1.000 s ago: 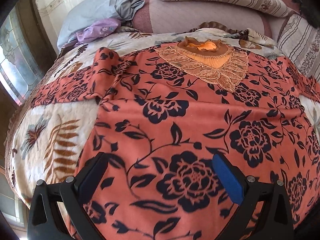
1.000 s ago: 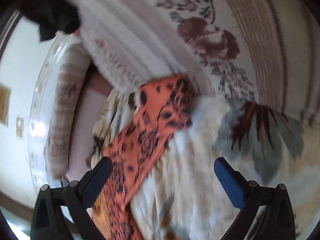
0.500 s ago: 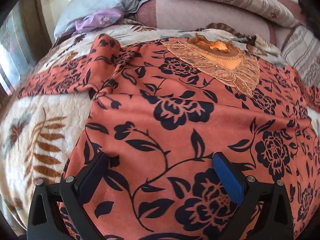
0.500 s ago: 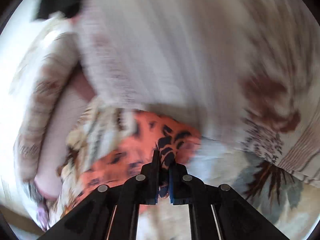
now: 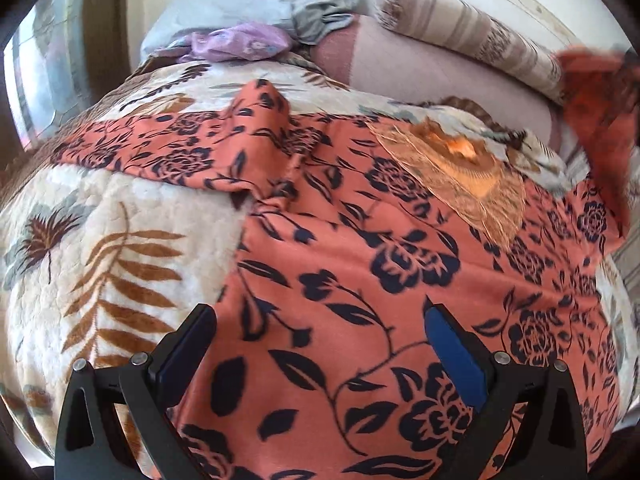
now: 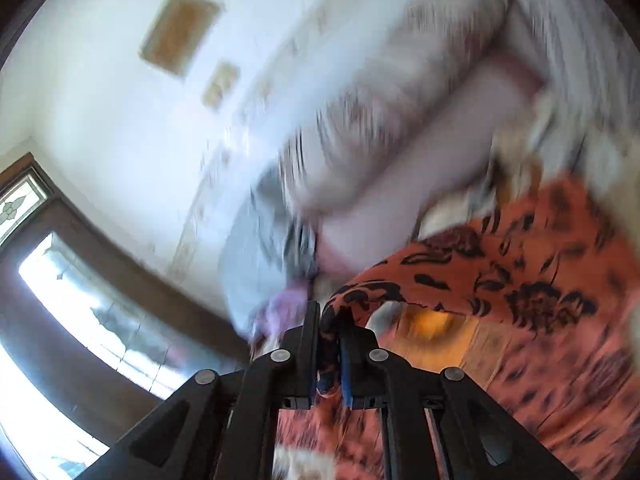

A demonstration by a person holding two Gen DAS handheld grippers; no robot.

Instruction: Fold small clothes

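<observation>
The floral blouse (image 5: 360,264) lies spread on the bed (image 5: 100,260), its right sleeve lifted at two o'clock. I'd carry that sleeve low across the chest, keeping it taut. The right gripper (image 6: 329,344) pinches the sleeve cloth tight; the left gripper (image 5: 320,344) hovers wide apart, holding nothing.

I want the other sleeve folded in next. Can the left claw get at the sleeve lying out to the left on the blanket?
Probably yes. The left claw is open above the garment, and the sleeve lies flat on the blanket, uncovered.
</observation>
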